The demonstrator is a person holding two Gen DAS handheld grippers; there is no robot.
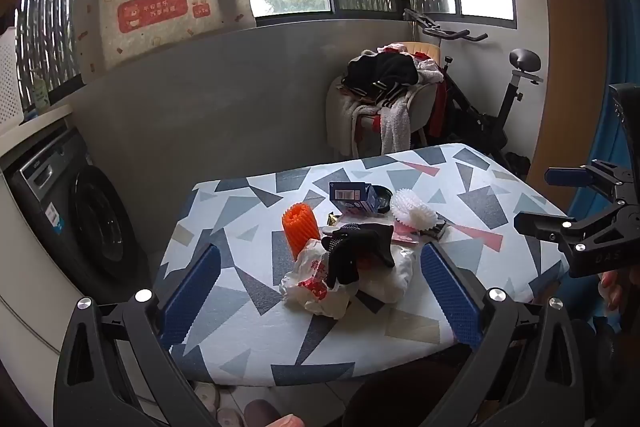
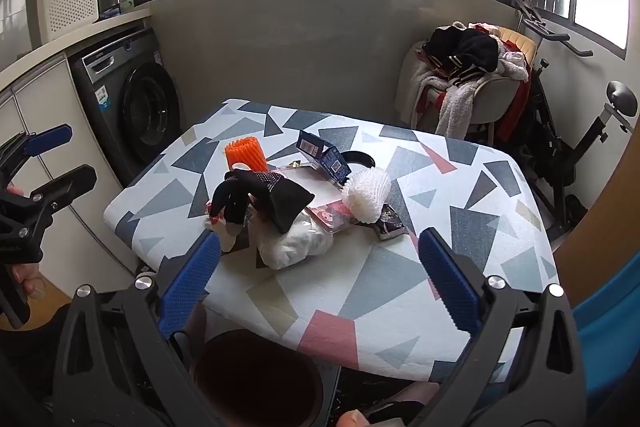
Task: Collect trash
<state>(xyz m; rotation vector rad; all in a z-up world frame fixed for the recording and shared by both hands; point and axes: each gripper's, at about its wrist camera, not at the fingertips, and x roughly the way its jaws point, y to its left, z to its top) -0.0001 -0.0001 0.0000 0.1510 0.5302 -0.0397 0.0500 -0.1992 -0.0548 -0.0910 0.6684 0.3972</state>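
Left gripper (image 1: 320, 291) spread wide, empty, above near table edge. Right gripper (image 2: 320, 279) likewise released, nothing between pads. Trash heap mid-table (image 2: 400, 291): black glove (image 1: 356, 251) atop white plastic bag (image 1: 320, 287), orange foam net (image 1: 300, 229), white foam net (image 2: 366, 197), blue box (image 1: 354, 199) behind.

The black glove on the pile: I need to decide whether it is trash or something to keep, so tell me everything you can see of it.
The black glove looks like soft knitted fabric, with a patch of pale dots across its back. It lies limp and crumpled, fingers drooping toward the table's near-left side, cuff pointing the other way. It rests on top of the crumpled white plastic bags in the middle of the patterned table, just in front of the orange foam net sleeve. Neither gripper touches it. Whether it is torn or dirty cannot be told.
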